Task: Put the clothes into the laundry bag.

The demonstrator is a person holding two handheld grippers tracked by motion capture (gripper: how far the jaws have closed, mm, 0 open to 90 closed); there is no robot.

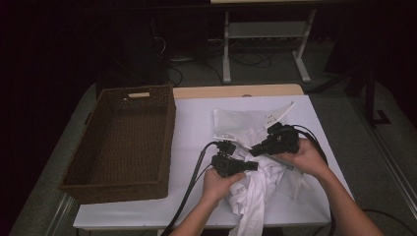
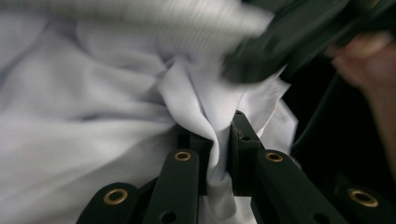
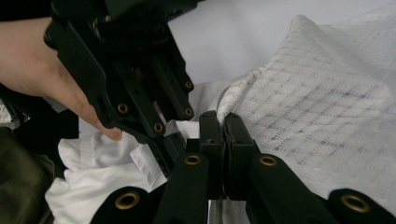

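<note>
White tabletop carried a basket at nine o'clock; the shirt, at five o'clock, was pinched by left claw and right claw. Thin folds could be lost if tugged apart.

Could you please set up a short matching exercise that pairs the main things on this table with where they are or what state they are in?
Things:
1. wicker basket
2. white garment
3. left gripper
4. right gripper

States:
A. shut on an edge of white mesh fabric
B. crumpled, hanging over the table's near edge
C. empty, at the table's left
D. shut on a fold of smooth white cloth

Pairs: 1-C, 2-B, 3-D, 4-A
</note>
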